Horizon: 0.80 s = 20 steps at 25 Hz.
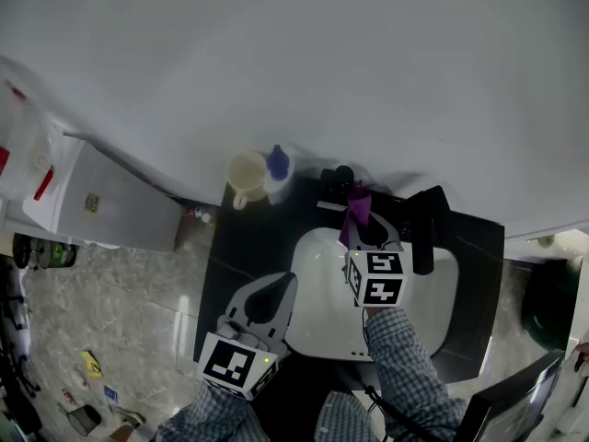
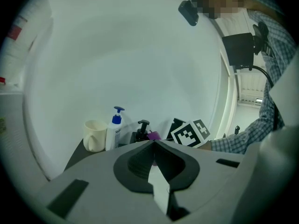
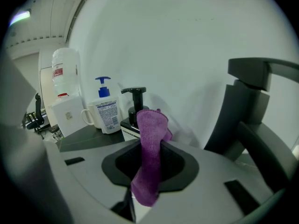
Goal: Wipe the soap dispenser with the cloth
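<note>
A black pump soap dispenser (image 1: 339, 180) (image 3: 135, 104) stands on the dark counter behind the sink, just past my right gripper (image 1: 362, 226) (image 3: 150, 146). That gripper is shut on a purple cloth (image 1: 357, 208) (image 3: 150, 157), whose top edge stands up right in front of the dispenser's body; whether they touch I cannot tell. My left gripper (image 1: 282, 282) (image 2: 153, 146) hovers at the sink's left rim, shut with nothing in it. In the left gripper view the dispenser (image 2: 141, 130) and cloth (image 2: 153, 136) show beyond its tips.
A white bottle with a blue pump (image 1: 276, 168) (image 3: 106, 112) and a cream mug (image 1: 247, 178) (image 2: 95, 135) stand left of the dispenser. A black faucet (image 1: 425, 226) (image 3: 254, 101) rises on the right over the white sink (image 1: 433, 302). White wall behind; a water cooler (image 3: 65, 101) at far left.
</note>
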Available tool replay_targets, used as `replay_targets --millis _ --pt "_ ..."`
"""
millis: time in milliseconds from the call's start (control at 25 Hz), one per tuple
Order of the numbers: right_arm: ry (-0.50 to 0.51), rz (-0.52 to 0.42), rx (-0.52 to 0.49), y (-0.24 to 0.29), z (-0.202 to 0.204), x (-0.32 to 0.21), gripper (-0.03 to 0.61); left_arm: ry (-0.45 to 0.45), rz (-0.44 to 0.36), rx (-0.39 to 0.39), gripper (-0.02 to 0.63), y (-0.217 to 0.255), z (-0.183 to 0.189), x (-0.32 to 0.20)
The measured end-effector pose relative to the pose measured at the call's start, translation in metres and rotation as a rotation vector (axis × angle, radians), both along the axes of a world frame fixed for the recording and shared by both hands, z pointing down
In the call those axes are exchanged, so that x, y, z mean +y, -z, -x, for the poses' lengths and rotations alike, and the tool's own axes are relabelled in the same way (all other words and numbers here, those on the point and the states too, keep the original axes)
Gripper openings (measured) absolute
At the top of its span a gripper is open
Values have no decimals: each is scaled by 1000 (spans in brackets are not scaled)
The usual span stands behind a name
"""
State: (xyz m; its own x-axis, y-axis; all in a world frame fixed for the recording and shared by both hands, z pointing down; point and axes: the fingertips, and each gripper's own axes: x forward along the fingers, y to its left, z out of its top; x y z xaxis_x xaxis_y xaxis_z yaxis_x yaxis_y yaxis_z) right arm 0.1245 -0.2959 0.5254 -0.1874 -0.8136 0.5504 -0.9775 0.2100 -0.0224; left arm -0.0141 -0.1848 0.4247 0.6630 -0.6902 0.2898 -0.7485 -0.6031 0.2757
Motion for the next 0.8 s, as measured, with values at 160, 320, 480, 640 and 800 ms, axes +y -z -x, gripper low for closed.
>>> replay_targets --millis 160,320,480,640,800 --pt "19 10 -3 3 7 15 89 -14 -13 -1 11 6 1 0" --pt "43 -4 -2 19 11 33 89 -27 -32 2 11 14 3 -2" --pt "16 -32 -66 42 10 53 89 -31 -53 7 11 22 9 -4" --pt "-41 -59 -126 65 9 75 89 -46 -71 4 11 31 14 -3" --pt "-92 -93 -158 86 12 92 89 -68 -91 6 11 38 18 -4"
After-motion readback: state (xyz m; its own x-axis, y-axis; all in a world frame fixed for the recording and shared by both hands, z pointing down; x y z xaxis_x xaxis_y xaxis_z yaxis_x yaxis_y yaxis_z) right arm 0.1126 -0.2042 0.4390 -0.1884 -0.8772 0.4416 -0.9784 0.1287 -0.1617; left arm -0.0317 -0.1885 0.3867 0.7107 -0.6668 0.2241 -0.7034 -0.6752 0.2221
